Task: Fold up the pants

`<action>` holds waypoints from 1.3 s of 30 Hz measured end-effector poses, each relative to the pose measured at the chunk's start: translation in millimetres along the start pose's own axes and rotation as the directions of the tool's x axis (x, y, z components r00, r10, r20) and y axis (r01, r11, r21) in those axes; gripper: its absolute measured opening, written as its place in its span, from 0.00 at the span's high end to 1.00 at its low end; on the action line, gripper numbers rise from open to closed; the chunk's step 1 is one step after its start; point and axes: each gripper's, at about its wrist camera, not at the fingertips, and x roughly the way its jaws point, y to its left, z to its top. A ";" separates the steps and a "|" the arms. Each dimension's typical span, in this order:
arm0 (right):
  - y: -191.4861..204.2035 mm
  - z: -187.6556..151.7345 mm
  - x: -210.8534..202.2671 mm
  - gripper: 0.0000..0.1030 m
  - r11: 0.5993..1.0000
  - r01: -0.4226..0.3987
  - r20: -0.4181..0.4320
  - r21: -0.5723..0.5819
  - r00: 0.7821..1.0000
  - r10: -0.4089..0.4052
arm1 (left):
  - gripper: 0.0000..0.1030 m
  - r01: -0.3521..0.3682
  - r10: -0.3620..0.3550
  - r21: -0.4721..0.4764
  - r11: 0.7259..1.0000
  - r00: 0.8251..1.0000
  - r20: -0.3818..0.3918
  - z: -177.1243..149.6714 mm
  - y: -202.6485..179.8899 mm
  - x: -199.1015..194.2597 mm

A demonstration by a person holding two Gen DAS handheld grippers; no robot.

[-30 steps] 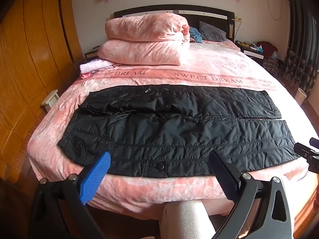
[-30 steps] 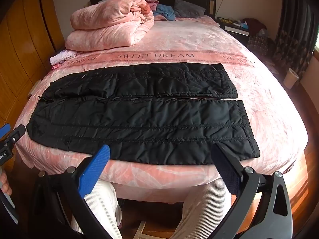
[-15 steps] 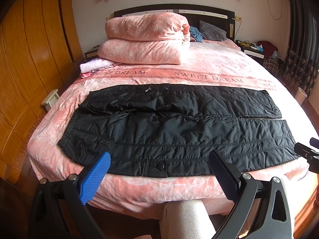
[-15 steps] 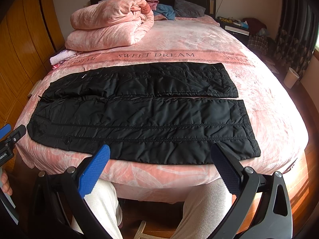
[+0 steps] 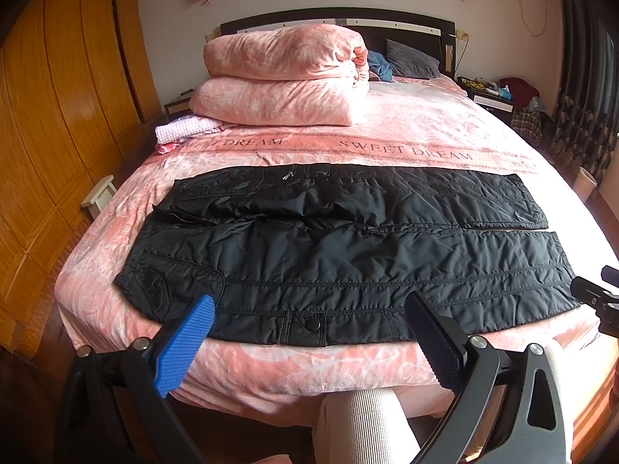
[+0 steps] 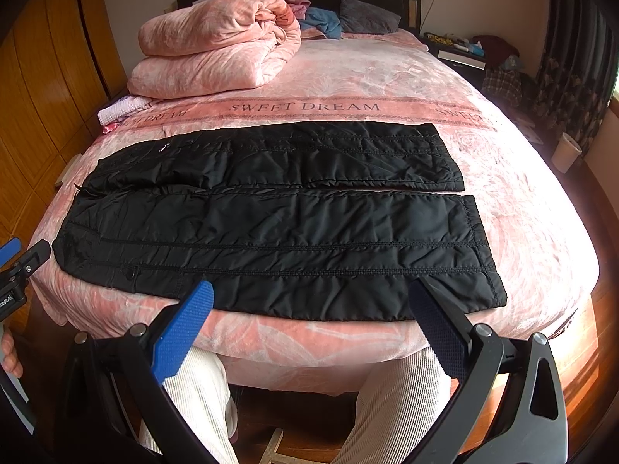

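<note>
Lying flat on the pink bed (image 5: 406,135), w/ nothing folded yet: black puffy pants (image 5: 348,255) spread sideways across the near part of the cover, waist end to the left, leg ends to the right, both legs side by side w/ a thin gap between; near edge of the pants right at the bed's front edge; seen from the right cam too, pants (image 6: 278,228) in the same flat lay. Looking back over the last sec: almost no change; pants in the same spot, same wrinkles, only a tiny drift of both cams; so prob. just the start, w/ the first grab not made yet. Hanging in front of the bed, below the near edge: left gripper (image 5: 309,338), claw wide, blue pad on one side and black pad on the other, holding nothing, not touching the cloth; right gripper (image 6: 311,326), also wide and holding nothing, just short of the near leg. Guessing at the next job: pinch the near edge, one claw by the waist, one by the leg end, then lift and lay the near leg over the far one. Sitting far back, well apart from the pants: big pink folded blanket (image 5: 286,77); small pink-white cloth (image 5: 185,129) at the left side.
</note>
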 end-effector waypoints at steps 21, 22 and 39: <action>-0.6 2.8 5.6 0.02 1.000 -0.005 -0.012 0.005 1.000 0.005 | 0.04 -0.009 0.009 0.006 1.000 1.000 0.000 1.0 -1.7 -0.8; -1.4 2.8 5.9 0.02 1.000 -0.006 -0.013 0.006 1.000 0.006 | 0.04 -0.008 0.008 0.007 1.000 1.000 0.001 0.8 -1.8 -0.7; -3.0 2.5 8.5 0.02 1.000 -0.008 -0.023 0.008 1.000 0.008 | 0.04 -0.009 0.009 0.008 1.000 1.000 -0.001 0.5 -2.3 -0.3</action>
